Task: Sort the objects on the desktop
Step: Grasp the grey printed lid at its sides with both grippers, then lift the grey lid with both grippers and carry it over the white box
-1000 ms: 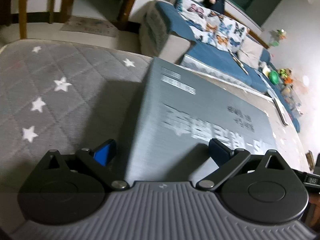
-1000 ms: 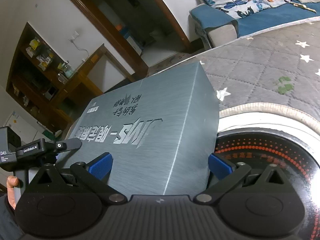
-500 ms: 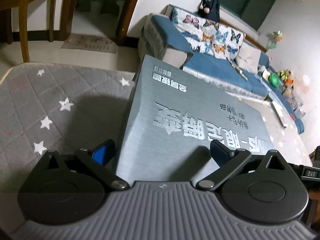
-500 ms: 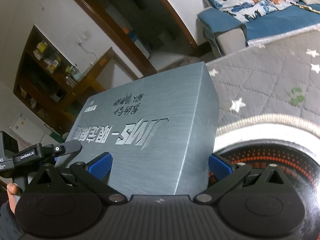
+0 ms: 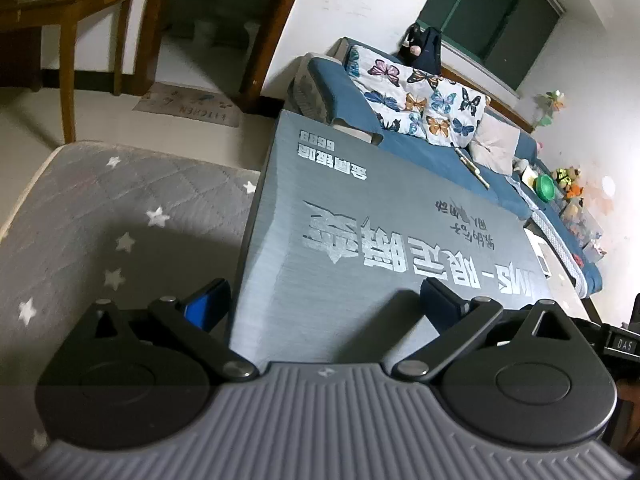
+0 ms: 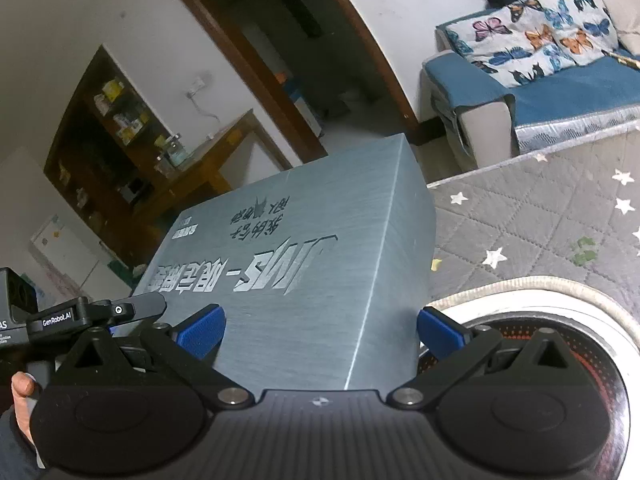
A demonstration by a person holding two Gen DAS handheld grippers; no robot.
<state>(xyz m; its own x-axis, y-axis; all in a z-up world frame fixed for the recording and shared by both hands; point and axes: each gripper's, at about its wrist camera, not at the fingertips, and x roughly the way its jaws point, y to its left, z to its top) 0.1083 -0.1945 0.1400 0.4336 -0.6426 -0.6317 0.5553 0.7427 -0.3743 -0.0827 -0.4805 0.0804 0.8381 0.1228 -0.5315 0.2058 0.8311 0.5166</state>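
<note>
Grey box gripped by both tools | quilted mat below | round cooktop just beside

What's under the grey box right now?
The grey box is gripped at both ends. Beside and below it show the star-patterned quilted mat and a round black-and-red disc; directly beneath is covered by the box.

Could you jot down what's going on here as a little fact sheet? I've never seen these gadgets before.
Main object: grey box with silver lettering, lid face tilted toward both cameras
Left gripper: fingers straddle one end of the box
Right gripper: fingers straddle the other end
Grip: cannot tell whether the pads press the box
Surface: grey quilted star cover
Nearby: round black cooktop beside the box
Background: blue sofa with butterfly cushions, wooden table
</note>
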